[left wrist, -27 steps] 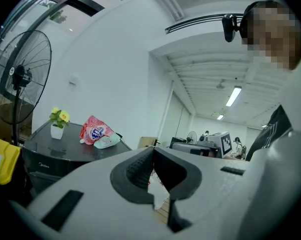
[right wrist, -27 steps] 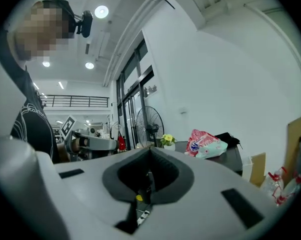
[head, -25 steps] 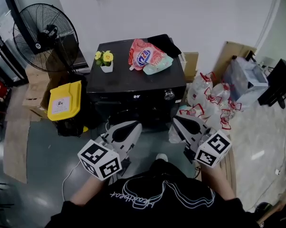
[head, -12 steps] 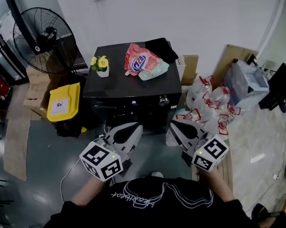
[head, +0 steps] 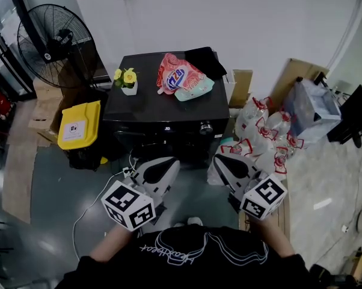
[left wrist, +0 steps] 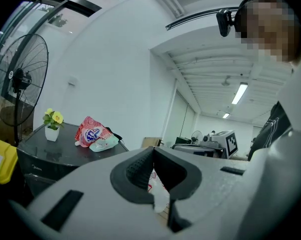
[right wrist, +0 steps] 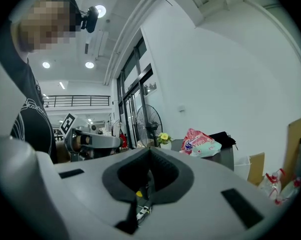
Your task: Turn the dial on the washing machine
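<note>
Dial (head: 206, 127) is seen in the head view on the front panel of the black washing machine (head: 169, 104), towards that panel's right end. It lies beyond both grippers and well apart from them. The left gripper (head: 169, 160) is held low in front of the machine door with its jaws pressed together. The right gripper (head: 219, 159) is held beside it, just below and to the right of the dial, its jaws likewise closed on nothing. On the machine's top a small white pot (head: 128, 89) holding yellow flowers is set at the left. A red pouch (head: 176, 76) is laid at the middle, with a pale green pack (head: 197, 90) against it. A yellow-lidded bin (head: 79, 125) is stood to the machine's left, and white bags (head: 266, 130) tied with red handles are heaped to its right; what they hold cannot be told.

In the left gripper view the left gripper (left wrist: 151, 152) is shown with its tips met and nothing between them. The pot (left wrist: 52, 133) and pouch (left wrist: 90, 132) are seen ahead on the machine top (left wrist: 65, 149); the dial is not shown.

In the right gripper view the right gripper (right wrist: 149, 152) is shown shut and empty. The pouch (right wrist: 195, 139) and pot (right wrist: 165, 145) are seen ahead, and the dial is hidden.
</note>
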The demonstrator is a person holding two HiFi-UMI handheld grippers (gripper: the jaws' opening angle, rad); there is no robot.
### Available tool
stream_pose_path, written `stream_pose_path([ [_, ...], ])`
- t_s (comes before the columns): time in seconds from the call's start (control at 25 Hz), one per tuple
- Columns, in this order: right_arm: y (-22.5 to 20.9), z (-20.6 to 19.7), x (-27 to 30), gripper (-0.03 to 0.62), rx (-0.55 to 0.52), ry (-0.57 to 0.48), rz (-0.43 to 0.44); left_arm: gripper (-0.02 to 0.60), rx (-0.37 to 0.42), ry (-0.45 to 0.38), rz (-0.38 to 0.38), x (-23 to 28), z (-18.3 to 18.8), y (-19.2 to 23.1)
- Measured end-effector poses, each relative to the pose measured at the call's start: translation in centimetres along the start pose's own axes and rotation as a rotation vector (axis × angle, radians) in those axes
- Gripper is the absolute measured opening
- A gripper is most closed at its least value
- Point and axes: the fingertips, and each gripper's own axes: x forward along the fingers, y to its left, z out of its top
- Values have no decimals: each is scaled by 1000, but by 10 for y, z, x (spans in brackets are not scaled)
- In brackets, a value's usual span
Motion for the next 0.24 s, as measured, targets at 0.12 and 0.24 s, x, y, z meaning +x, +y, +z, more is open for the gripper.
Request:
stream_pose_path([
  [0.12,-3,-2,1,3,1,0,-7,5,2,0,6,3,-1,3],
  [0.24,-6,-5,3,3,-4,3,-15,5,2,1,7,5,-3,5],
])
